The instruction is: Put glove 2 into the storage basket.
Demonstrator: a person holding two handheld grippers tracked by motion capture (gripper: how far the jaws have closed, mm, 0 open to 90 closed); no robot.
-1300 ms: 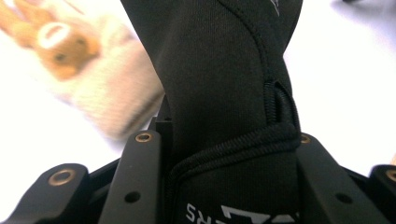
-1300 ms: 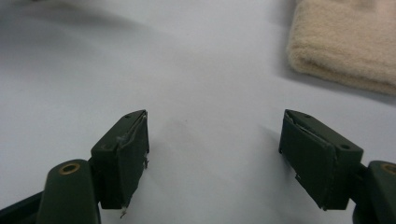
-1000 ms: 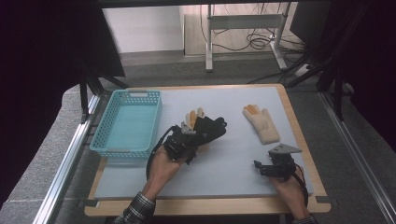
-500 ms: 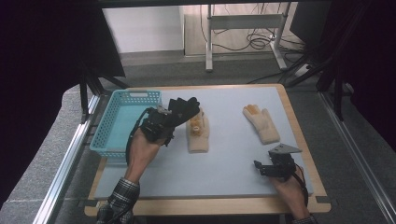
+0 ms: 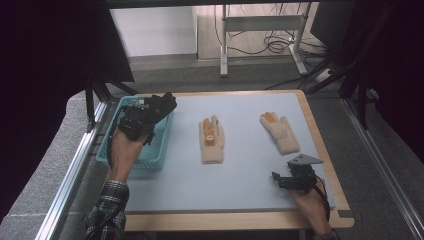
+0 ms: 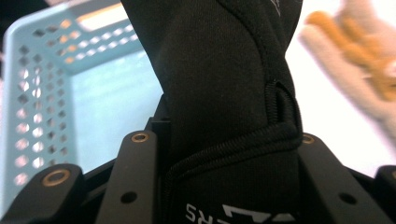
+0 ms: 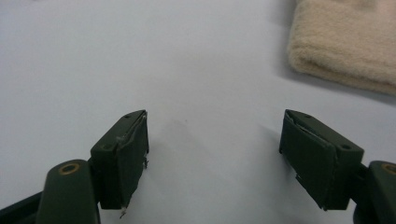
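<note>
The left gripper [image 5: 159,106], clamped on a black glove [image 6: 224,93], hung directly over the blue basket [image 5: 112,150]; right gripper [image 7: 215,154] stood apart, idle.

Both grippers are black, with blocky jaws fixed by brass-ringed screws. The right gripper [image 5: 295,176] carries a grey three-cornered plate on top. The left gripper [image 5: 145,116] trails a dark cable. The sleeve [image 5: 107,200] is plaid, dark and pale.
</note>
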